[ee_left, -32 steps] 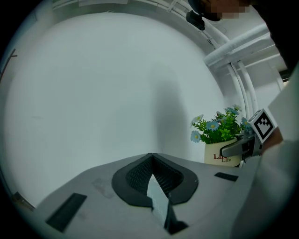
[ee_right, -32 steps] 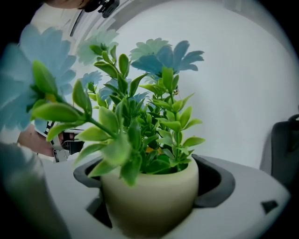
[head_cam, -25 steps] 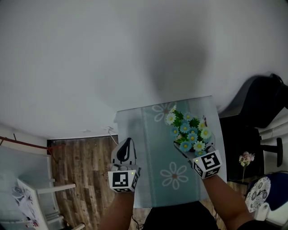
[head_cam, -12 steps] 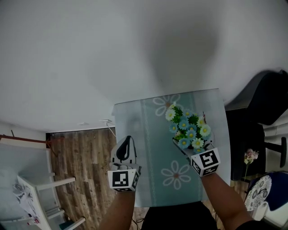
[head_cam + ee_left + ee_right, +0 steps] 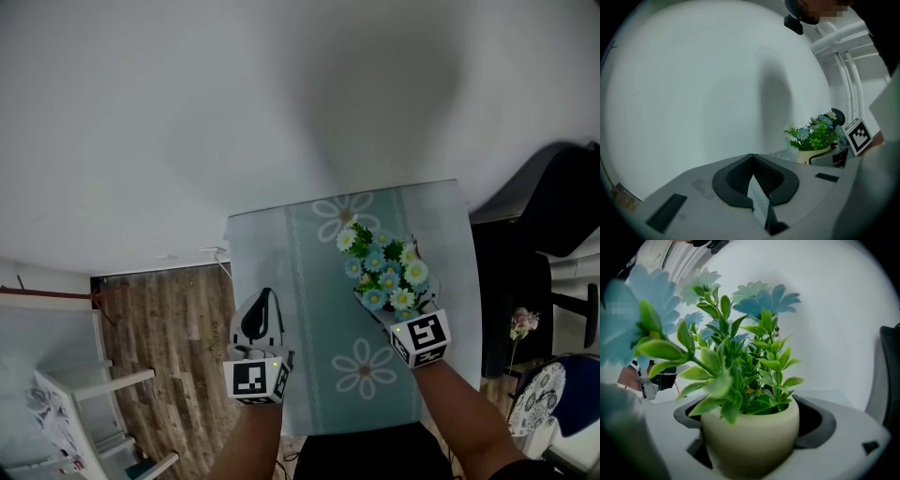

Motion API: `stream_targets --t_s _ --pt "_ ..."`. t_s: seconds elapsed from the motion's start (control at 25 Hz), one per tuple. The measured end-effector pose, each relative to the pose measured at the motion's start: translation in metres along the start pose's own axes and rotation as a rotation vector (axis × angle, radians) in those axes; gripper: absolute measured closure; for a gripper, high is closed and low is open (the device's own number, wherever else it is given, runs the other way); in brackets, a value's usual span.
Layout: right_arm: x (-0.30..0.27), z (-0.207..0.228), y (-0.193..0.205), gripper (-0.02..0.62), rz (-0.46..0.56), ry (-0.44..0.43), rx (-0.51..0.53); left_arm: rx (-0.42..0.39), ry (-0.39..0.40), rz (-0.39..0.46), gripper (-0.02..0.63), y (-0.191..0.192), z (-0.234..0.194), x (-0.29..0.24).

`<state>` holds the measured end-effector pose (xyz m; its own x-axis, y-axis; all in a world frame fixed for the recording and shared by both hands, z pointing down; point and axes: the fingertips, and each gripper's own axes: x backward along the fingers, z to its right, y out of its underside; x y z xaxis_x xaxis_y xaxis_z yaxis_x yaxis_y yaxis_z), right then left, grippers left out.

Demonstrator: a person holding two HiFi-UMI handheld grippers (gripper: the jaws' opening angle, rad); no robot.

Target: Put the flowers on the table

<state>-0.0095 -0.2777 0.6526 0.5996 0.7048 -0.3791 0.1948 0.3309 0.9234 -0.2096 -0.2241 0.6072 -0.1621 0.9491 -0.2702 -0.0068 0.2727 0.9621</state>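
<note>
A cream pot of blue and white flowers [image 5: 386,272] hangs over the right part of the table [image 5: 281,281], which wears a pale teal cloth with a daisy print. My right gripper [image 5: 392,302] is shut on the pot [image 5: 750,437], its dark jaws pressed against both sides. Green leaves and blue blooms [image 5: 740,333] fill the right gripper view. My left gripper [image 5: 260,317] hovers at the table's left edge, shut with nothing in it [image 5: 757,187]. From the left gripper view the flowers [image 5: 814,135] appear to the right. Whether the pot touches the cloth is hidden.
A white wall fills the upper half. A black chair [image 5: 553,225] stands right of the table. Wooden floor [image 5: 159,328] and a white frame [image 5: 84,403] lie to the left. A pink flower stem [image 5: 518,324] and a patterned round object [image 5: 542,403] are at the lower right.
My right gripper has carried the flowers a little to the left, further in over the table. The left gripper has held its place.
</note>
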Motion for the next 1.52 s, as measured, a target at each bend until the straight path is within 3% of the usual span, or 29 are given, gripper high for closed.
stream_targets --t_s 0.44,0.92,1.52 --pt "-0.001 -0.001 0.025 0.052 -0.065 -0.008 -0.005 -0.014 -0.02 0.015 0.603 -0.007 -0.008 -0.001" --pt "0.005 -0.003 0.026 0.052 -0.125 0.017 -0.039 -0.016 -0.015 0.037 0.603 -0.021 -0.005 0.002" --pt "0.051 -0.028 0.022 0.052 -0.086 0.025 -0.057 -0.039 0.001 0.078 0.603 -0.044 0.006 0.033"
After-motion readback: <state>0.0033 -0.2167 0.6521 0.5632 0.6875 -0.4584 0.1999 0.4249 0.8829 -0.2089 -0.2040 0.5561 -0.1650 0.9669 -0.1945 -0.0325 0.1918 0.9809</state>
